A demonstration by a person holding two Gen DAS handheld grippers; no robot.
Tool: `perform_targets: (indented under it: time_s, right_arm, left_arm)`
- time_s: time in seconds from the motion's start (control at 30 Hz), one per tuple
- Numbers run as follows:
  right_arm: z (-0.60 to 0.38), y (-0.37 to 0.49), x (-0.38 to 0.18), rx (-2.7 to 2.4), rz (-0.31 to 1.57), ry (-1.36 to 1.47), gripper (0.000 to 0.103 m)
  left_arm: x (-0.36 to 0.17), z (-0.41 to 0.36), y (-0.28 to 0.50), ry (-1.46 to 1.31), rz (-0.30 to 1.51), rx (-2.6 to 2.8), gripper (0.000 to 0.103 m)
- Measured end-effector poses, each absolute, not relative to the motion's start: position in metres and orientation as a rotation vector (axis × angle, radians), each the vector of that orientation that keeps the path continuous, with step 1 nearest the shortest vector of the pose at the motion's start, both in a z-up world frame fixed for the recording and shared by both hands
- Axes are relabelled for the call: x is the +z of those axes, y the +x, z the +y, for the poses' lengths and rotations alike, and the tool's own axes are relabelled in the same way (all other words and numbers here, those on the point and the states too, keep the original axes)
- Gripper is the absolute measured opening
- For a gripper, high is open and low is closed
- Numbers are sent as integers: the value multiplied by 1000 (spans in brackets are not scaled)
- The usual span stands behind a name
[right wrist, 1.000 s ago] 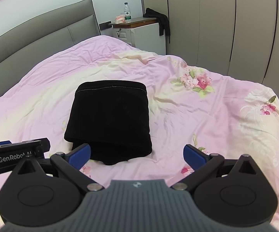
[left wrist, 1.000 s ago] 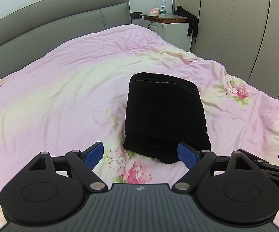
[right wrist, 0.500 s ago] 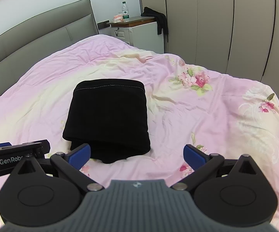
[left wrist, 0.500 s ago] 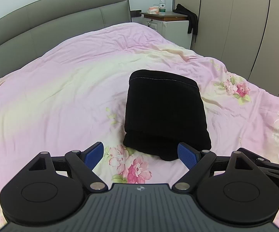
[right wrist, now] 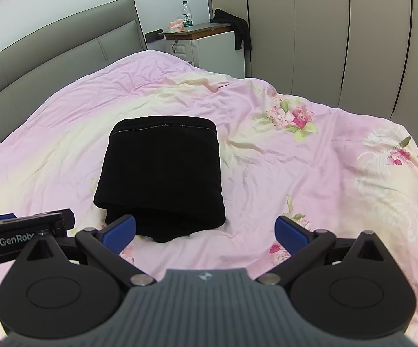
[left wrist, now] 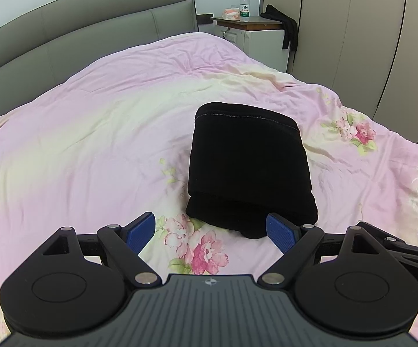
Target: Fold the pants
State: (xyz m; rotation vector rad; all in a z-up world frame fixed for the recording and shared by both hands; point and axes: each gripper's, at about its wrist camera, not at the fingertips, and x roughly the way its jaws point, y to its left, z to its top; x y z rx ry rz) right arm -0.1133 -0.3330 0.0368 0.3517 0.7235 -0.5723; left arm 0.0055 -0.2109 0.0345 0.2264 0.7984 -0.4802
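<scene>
The left gripper (left wrist: 210,230) has its jaws spread wide, with nothing between the blue pads (left wrist: 139,228); it hangs above the bed, clear of the cloth. The right gripper (right wrist: 204,231) likewise has its jaws wide apart and empty. Each tool shows at the edge of the other's view: the right one to the right of the left jaws, the left one to the left of the right jaws, side by side and near each other.

Just ahead of both pairs of jaws lie the black pants (left wrist: 249,167), folded into a compact stacked bundle, its layered edge nearest the jaws and a stitched hem on the far side. In the left wrist view the bundle sits ahead and slightly right of the gap; in the right wrist view the pants (right wrist: 162,173) sit ahead and left.

They rest on a pink floral quilt (left wrist: 78,150) covering the bed. Farther out stand a grey padded headboard (left wrist: 93,26), a white nightstand (left wrist: 261,37) carrying a water bottle (left wrist: 244,5), and pale wardrobe doors (right wrist: 339,34) off to the right.
</scene>
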Motion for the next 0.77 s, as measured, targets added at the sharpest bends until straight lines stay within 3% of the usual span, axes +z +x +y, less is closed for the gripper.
perform_targets:
  time_s: [0.77]
  right_arm:
    - [-334,-113,37,-571,724,353,98]
  left_arm:
    - [37,-210,1,234,784,-482,101]
